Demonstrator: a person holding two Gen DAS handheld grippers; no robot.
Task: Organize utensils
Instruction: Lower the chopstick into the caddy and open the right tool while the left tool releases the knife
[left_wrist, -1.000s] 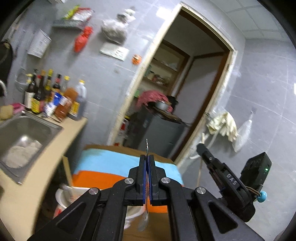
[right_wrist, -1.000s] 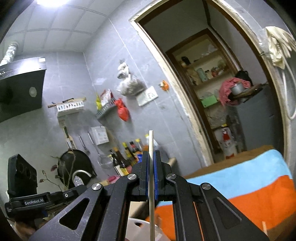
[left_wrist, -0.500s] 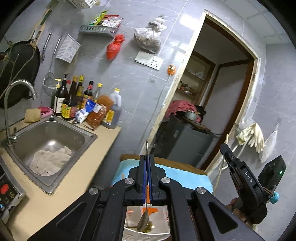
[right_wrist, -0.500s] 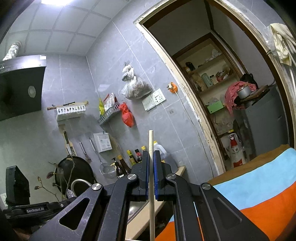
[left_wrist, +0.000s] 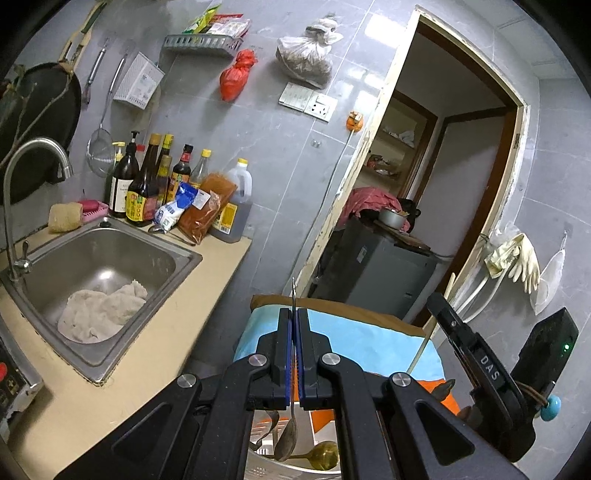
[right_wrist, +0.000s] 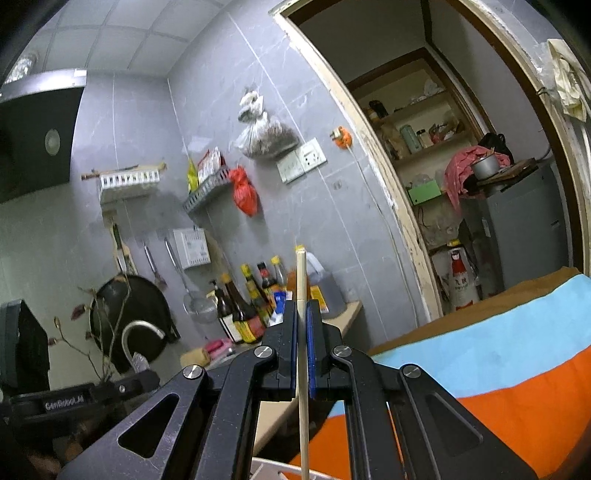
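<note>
My left gripper (left_wrist: 294, 314) is shut on a metal spoon (left_wrist: 288, 439). The handle pokes up between the blue pads and the bowl hangs below, over a white rack (left_wrist: 258, 467) that holds other spoons, one of them golden (left_wrist: 325, 451). In the right wrist view my right gripper (right_wrist: 302, 306) is shut on a pale wooden chopstick (right_wrist: 302, 280) that stands upright and runs down past the jaws toward the white rack's rim (right_wrist: 269, 466). The right gripper also shows in the left wrist view, at the right, with the chopstick (left_wrist: 448, 286) sticking up from it.
A steel sink (left_wrist: 147, 258) with a cloth (left_wrist: 99, 310) and a tap (left_wrist: 33, 151) sits in the beige counter (left_wrist: 207, 295) at left. Sauce bottles (left_wrist: 140, 188) line the wall. A blue and orange cloth (right_wrist: 498, 369) covers the surface ahead. A doorway (left_wrist: 443, 184) opens behind.
Both grippers have sunk and moved sideways while keeping their grips. The sink and counter have come further into the left view, and the rack with spoons now shows under the spoon.
</note>
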